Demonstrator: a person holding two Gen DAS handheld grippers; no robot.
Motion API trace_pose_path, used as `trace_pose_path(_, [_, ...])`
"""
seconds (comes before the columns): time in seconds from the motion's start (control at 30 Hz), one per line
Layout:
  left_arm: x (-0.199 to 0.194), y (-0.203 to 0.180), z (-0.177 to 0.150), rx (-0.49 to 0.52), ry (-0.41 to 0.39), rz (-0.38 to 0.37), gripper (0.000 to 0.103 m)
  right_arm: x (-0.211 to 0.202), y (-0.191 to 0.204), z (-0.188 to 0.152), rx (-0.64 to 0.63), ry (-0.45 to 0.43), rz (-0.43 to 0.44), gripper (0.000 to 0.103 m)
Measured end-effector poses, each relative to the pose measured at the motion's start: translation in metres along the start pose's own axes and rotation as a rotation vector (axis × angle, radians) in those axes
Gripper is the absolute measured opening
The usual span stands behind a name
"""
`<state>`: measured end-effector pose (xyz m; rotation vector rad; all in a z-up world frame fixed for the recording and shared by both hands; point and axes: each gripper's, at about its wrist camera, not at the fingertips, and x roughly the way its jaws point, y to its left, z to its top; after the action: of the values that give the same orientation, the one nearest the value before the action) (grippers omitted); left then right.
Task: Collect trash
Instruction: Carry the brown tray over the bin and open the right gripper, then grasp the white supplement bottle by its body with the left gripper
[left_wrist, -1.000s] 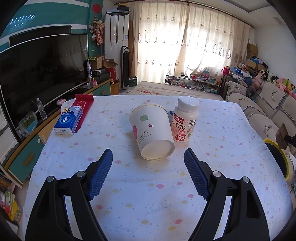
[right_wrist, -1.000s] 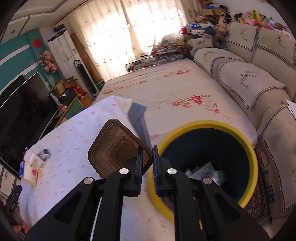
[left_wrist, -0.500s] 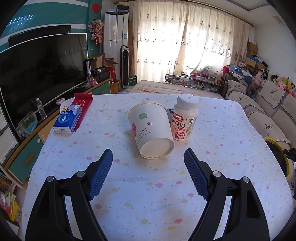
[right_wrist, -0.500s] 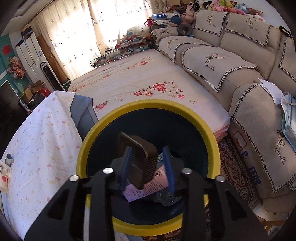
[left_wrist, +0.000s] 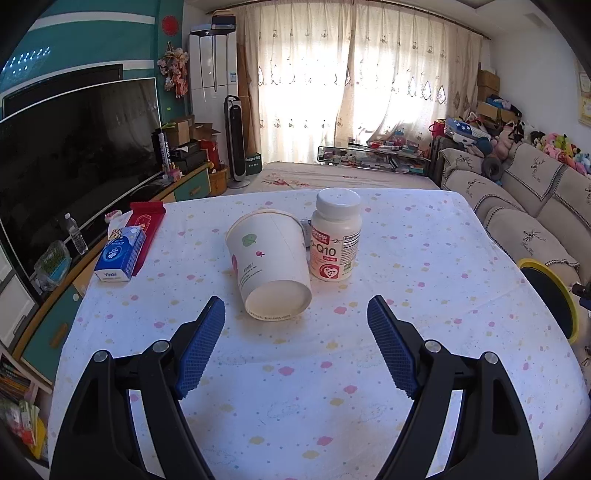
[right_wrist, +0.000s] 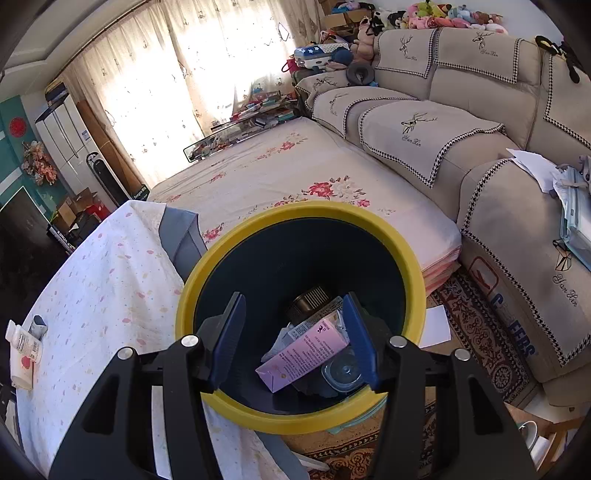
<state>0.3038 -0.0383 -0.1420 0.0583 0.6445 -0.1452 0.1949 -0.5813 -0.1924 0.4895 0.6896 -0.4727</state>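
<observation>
Now that the brown tray (right_wrist: 309, 300) is lying inside the yellow-rimmed bin (right_wrist: 236, 236), on its edge against a pink carton (right_wrist: 303, 349), the right gripper (right_wrist: 293, 341) is hanging over it with jaws just opened and empty. Next, the paper cup (left_wrist: 269, 264) is lying sideways on the table (left_wrist: 424, 258), base facing the wide-open, empty left gripper (left_wrist: 295, 350).

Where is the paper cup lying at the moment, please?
In the left wrist view, the paper cup lies on its side near the middle of the table, base toward the camera, just left of the upright supplement bottle.
</observation>
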Motion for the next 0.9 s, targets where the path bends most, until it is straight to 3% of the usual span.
trace_pose_path(0.3, [0.032,-0.029,0.048,0.01,0.049,-0.071,0.078,-0.022,-0.007,0.005,0.0,-0.054,0.01,0.056])
trace_pose_path(0.5, [0.063,-0.034,0.072,-0.009,0.087,-0.064,0.078,-0.018,-0.012,0.005,0.009,-0.043,0.024,0.057])
trace_pose_path(0.9, [0.103,-0.042,0.083,0.006,0.142,-0.079,0.068,-0.011,-0.018,0.003,0.022,-0.025,0.024,0.057])
